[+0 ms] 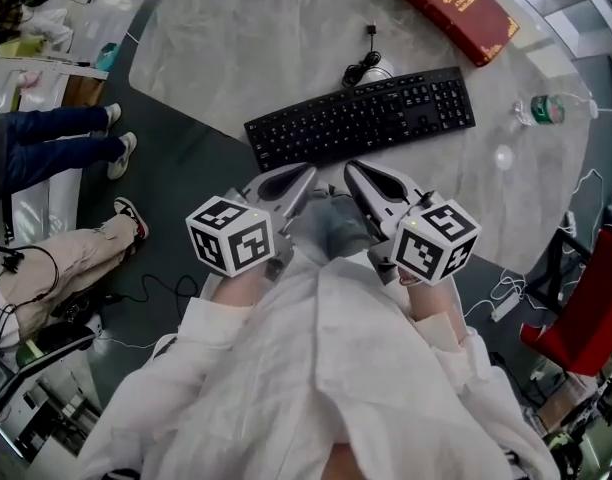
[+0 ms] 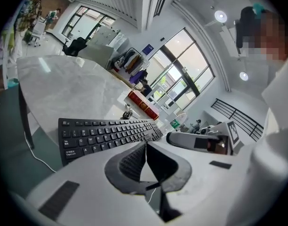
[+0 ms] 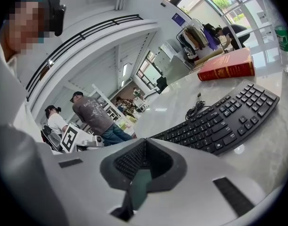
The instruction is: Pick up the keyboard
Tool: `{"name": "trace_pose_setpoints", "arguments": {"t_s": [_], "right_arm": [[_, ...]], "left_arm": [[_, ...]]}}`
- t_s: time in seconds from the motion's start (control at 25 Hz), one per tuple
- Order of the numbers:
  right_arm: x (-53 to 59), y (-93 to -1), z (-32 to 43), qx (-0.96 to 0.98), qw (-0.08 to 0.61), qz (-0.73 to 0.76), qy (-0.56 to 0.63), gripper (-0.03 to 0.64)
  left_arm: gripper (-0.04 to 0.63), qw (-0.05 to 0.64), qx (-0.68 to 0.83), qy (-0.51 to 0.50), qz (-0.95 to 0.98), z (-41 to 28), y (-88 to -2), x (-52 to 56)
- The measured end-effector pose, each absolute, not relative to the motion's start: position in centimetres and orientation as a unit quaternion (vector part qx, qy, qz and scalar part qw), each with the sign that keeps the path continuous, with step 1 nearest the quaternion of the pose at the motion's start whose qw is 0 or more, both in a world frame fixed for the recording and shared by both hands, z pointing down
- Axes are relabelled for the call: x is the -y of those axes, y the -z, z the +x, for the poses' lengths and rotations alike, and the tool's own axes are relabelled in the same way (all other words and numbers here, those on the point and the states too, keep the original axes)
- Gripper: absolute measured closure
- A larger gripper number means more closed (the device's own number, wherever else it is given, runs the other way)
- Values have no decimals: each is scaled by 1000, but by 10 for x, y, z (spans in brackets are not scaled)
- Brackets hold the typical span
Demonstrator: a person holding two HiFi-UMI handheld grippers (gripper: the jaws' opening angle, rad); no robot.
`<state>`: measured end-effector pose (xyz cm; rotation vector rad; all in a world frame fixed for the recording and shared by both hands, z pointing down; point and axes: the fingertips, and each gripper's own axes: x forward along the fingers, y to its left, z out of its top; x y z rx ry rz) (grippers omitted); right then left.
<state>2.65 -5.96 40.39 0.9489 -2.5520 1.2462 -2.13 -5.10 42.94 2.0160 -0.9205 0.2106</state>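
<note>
A black keyboard [image 1: 361, 118] lies on the pale marble table [image 1: 256, 38], its coiled cable [image 1: 364, 66] behind it. Both grippers hover just short of the keyboard's near edge, over the table's rim. My left gripper [image 1: 308, 172] is shut with nothing in it and points at the keyboard's left half. My right gripper [image 1: 350, 168] is also shut and empty, close beside the left one. The left gripper view has the keyboard [image 2: 106, 133] ahead and to the left of the shut jaws [image 2: 145, 145]. From the right gripper [image 3: 145, 141], the keyboard [image 3: 224, 121] lies ahead to the right.
A thick red book [image 1: 449, 8] lies at the table's far right. A green-capped bottle [image 1: 542, 110] rests near the right edge. People's legs and shoes [image 1: 66, 138] and cables are on the floor to the left. A red chair [image 1: 586, 318] stands at the right.
</note>
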Motion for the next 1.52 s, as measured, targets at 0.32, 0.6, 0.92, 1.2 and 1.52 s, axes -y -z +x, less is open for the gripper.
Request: {"name": "trace_pose_setpoints", "arguments": {"t_s": [0.32,0.6,0.92,1.2,1.52], "right_arm": [[54,-422,8,849,79,296,-431,584],[48,-441,5,842,95,287,-447,584],[43,-453,4,835,100,289,-458,584],[39,-462,2,830,107,287,-466,584],[39,-467,2,827,111,286,-471,584]], "left_arm": [[577,462,374,-72,801,-39,-446,44],[577,469,390,-72,789,-48,-457,43],[555,467,431,-85,768,-68,-474,42],[384,471,460,-97,747,-84,-486,39],[270,475,499,-122,714,-106,-508,42]]}}
